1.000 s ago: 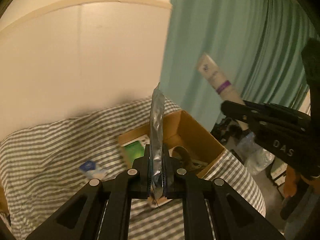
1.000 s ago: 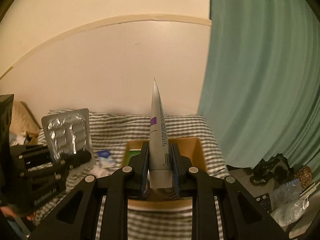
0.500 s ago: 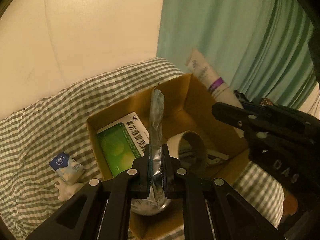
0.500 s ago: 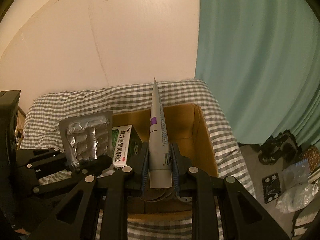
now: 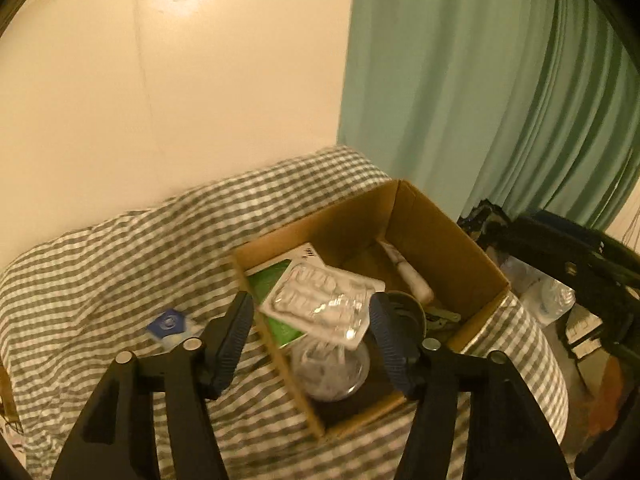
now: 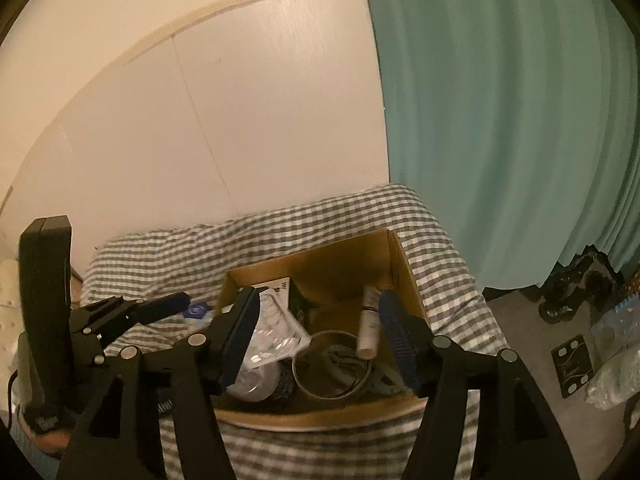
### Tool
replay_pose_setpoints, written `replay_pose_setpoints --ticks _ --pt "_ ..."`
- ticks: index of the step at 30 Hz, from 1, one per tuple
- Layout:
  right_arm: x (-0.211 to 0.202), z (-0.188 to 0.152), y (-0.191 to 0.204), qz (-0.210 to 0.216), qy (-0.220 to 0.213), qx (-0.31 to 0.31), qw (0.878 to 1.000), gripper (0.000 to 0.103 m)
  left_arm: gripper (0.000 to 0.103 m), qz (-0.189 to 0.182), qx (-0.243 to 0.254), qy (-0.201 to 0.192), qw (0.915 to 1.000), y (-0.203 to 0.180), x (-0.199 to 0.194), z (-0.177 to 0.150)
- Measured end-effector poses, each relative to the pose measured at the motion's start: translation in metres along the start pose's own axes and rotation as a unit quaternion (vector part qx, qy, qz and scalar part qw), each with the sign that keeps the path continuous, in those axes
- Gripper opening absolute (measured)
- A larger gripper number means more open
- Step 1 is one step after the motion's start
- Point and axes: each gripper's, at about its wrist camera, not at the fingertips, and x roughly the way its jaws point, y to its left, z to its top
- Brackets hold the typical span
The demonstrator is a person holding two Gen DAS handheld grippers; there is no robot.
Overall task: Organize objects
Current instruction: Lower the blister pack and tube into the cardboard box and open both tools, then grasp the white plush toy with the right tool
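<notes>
An open cardboard box point(image 5: 448, 240) point(image 6: 340, 256) stands on a grey checked cloth. My left gripper point(image 5: 312, 320) is open above the box's near left part. A silver blister pack point(image 5: 324, 300) point(image 6: 272, 332) lies loose between its fingers, over a green medicine box point(image 5: 276, 280). My right gripper point(image 6: 318, 328) is open over the box. The white tube point(image 6: 370, 328) point(image 5: 408, 276) lies in the box by the right wall, free of the fingers. A tape roll point(image 6: 332, 364) and a clear round container point(image 5: 332, 368) also lie inside.
A small blue-and-white packet point(image 5: 170, 324) point(image 6: 196, 310) lies on the cloth point(image 5: 120, 272) left of the box. A cream wall stands behind and a green curtain point(image 5: 500, 80) hangs at right. Bottles and dark clutter point(image 6: 580, 288) sit on the floor at right.
Both grippers opened. The left one let go of the blister pack and the right one let go of the tube; both now lie in the box.
</notes>
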Motion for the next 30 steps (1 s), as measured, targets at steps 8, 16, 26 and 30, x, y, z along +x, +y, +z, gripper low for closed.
replay_pose_setpoints --ticks 8,16,26,30 --pt "-0.065 -0.012 0.033 0.004 -0.032 0.004 0.999 0.074 0.085 0.027 -0.016 -0.069 0.9971 0.047 -0.089 -0.007" --pt "-0.102 -0.018 0.094 0.005 -0.047 -0.031 0.998 0.089 0.095 0.06 -0.062 -0.108 0.9904 0.118 -0.158 -0.049" --pt "-0.058 -0.049 0.191 0.002 -0.035 -0.094 0.995 0.103 0.103 0.169 -0.134 -0.118 0.9693 0.222 -0.168 -0.114" --pt "-0.009 -0.069 0.226 0.007 -0.019 -0.116 0.993 0.103 0.103 0.202 -0.159 -0.11 0.96 0.25 -0.141 -0.131"
